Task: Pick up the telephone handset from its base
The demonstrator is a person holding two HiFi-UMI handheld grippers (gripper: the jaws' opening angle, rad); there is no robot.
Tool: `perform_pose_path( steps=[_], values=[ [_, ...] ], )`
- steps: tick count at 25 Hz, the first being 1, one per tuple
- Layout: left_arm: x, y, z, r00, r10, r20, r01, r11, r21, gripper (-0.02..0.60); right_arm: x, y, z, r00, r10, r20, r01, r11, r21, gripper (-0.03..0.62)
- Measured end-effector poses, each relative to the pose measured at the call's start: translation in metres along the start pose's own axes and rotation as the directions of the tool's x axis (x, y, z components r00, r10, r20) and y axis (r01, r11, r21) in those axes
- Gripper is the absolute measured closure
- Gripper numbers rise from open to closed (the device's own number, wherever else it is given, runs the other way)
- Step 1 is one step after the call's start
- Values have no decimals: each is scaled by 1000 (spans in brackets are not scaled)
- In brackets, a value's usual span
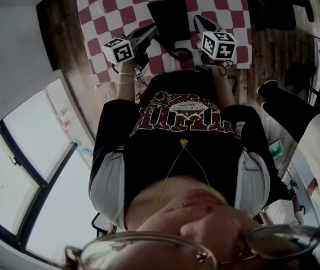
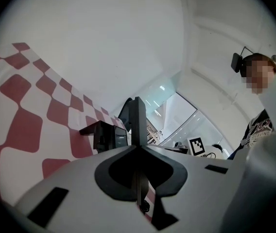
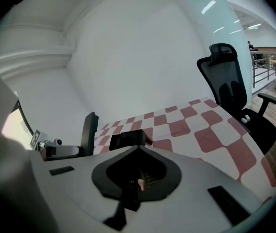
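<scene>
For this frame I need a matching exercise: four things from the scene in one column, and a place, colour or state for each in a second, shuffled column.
Things:
1. tablecloth
2. office chair
3. left gripper fingers
4. telephone

Place, colour or state:
a. pressed together
b. standing on the floor
c. red and white checks
d. resting on the cloth

Pairs: 1-c, 2-b, 3-a, 4-d
</scene>
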State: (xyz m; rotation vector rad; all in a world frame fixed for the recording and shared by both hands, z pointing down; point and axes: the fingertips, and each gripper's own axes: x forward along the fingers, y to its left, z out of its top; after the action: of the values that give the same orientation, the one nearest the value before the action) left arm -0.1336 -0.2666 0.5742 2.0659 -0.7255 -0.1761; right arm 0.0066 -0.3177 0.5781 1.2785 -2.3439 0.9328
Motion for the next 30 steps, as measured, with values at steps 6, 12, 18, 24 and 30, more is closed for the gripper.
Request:
perform_pose_path(
  steps=[6,12,18,24,30],
  values=[
    [-1,-13,4,1000,-19,6,19,1000,13,549,-6,0,13,1000,-9,26,10,999,-37,577],
    [-3,-24,1,999,-33,14,33,999,18,549,-10,0,22,998,-22,58,25,998,-58,577],
    [-9,-35,1,999,-45,26,45,999,15,549,-15,0,30,996,-26,89,33,997,-72,577],
    [-15,-48,2,998,-57,26,56,998,39,549,-16,3,30,996,-21,86,28,996,-84,577],
    [-20,-56,5,998,-63,31,61,996,62,549,-17,5,33,996,-11,90,19,996,-85,577]
  ],
)
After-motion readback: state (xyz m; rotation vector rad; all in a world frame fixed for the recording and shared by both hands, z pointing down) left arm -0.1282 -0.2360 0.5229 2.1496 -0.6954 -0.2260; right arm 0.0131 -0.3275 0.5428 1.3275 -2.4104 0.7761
